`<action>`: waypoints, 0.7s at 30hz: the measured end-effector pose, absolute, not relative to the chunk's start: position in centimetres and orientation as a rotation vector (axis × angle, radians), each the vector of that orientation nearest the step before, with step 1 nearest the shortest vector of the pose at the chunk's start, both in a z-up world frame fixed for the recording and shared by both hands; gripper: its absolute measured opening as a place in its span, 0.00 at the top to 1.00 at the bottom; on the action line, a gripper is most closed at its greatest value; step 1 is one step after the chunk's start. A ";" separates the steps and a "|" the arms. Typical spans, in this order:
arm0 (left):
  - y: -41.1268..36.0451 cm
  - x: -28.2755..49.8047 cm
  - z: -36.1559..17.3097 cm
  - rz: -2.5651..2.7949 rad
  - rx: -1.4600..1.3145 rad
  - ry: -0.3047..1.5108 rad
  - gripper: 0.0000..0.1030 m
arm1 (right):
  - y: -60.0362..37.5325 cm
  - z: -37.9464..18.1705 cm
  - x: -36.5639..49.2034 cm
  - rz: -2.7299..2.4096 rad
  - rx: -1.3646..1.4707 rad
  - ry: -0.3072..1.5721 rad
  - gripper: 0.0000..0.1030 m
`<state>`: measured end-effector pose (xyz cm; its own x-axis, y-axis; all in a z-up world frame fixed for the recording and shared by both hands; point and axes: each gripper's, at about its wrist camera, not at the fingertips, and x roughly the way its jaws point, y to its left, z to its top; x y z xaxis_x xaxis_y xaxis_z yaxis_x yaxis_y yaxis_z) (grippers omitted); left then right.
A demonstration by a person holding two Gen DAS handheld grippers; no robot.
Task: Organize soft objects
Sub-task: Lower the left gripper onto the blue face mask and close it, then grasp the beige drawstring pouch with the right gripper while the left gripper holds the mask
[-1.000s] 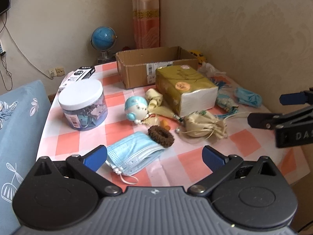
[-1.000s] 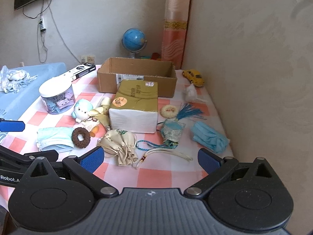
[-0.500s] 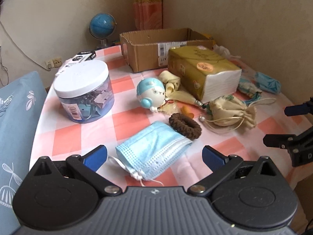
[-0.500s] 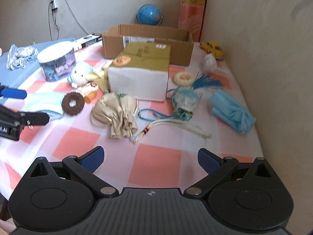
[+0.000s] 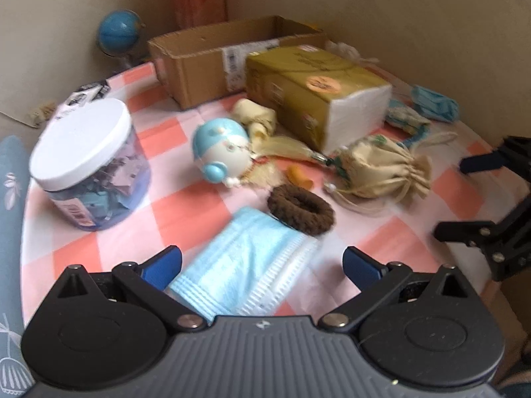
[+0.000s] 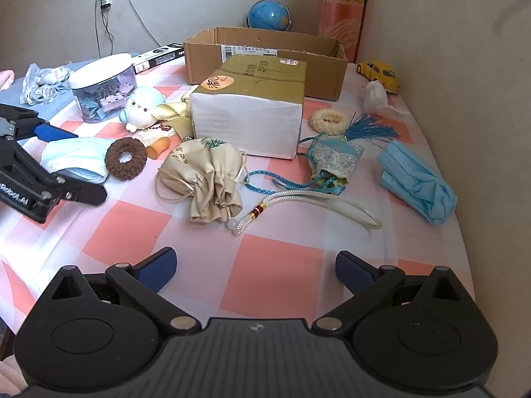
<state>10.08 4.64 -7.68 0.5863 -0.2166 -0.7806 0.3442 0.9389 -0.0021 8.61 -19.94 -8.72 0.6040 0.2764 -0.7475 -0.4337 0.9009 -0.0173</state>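
My left gripper (image 5: pixel 262 262) is open, its jaws either side of a folded light blue face mask (image 5: pixel 245 265) on the checked tablecloth; the mask also shows in the right wrist view (image 6: pixel 74 157). A brown scrunchie (image 5: pixel 300 209) lies just beyond it. A beige drawstring pouch (image 6: pixel 209 172) and a white cord (image 6: pixel 308 205) lie mid-table. A second blue mask (image 6: pixel 418 182) lies at the right. My right gripper (image 6: pixel 255 270) is open and empty above the near part of the table. An open cardboard box (image 6: pixel 265 54) stands at the back.
A gold tissue pack (image 6: pixel 249 106) stands mid-table. A clear jar with a white lid (image 5: pixel 86 162), a blue-and-white toy (image 5: pixel 220 151), a blue tasselled sachet (image 6: pixel 335 156), a cream scrunchie (image 6: pixel 328 120), a yellow toy car (image 6: pixel 380 71) and a globe (image 6: pixel 268 15) are around. A wall runs along the right.
My left gripper has moved forward and down, so the light blue mask now lies between its jaws. My right gripper has moved closer over the table.
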 end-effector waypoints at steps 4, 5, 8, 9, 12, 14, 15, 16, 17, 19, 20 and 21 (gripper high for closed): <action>4.3 9.0 -7.6 -0.431 0.157 0.919 0.01 | -20.0 -8.8 8.5 0.413 -0.199 0.810 0.00; 4.2 8.7 -7.5 -0.445 0.165 0.924 0.01 | -20.0 -8.8 8.4 0.413 -0.199 0.807 0.00; 4.2 8.5 -7.4 -0.419 0.218 0.912 0.01 | -20.0 -8.8 8.3 0.413 -0.197 0.804 0.00; 4.3 8.8 -7.4 -0.398 0.228 0.910 0.02 | -20.0 -8.8 8.4 0.413 -0.197 0.805 0.00; 5.0 9.6 -7.3 -0.379 0.224 0.910 0.07 | -20.0 -8.8 8.4 0.415 -0.197 0.800 0.00; 5.1 9.9 -7.3 -0.388 0.224 0.923 0.18 | -20.1 -8.8 8.4 0.415 -0.195 0.794 0.00; 5.1 10.0 -7.3 -0.399 0.229 0.926 0.20 | -20.1 -8.8 8.4 0.415 -0.194 0.793 0.00; 5.0 10.0 -7.3 -0.412 0.232 0.925 0.23 | -20.1 -8.9 8.4 0.413 -0.193 0.791 0.00; 4.9 10.0 -7.3 -0.419 0.231 0.922 0.27 | -20.1 -8.9 8.4 0.409 -0.191 0.789 0.00; 5.0 9.9 -7.0 -0.442 0.211 0.920 0.49 | -20.1 -8.9 8.3 0.404 -0.189 0.788 0.00; 5.1 9.9 -6.9 -0.446 0.196 0.919 0.58 | -20.1 -8.9 8.3 0.403 -0.189 0.787 0.00; 5.3 9.9 -6.8 -0.439 0.191 0.917 0.58 | -20.0 -8.9 8.3 0.402 -0.190 0.788 0.00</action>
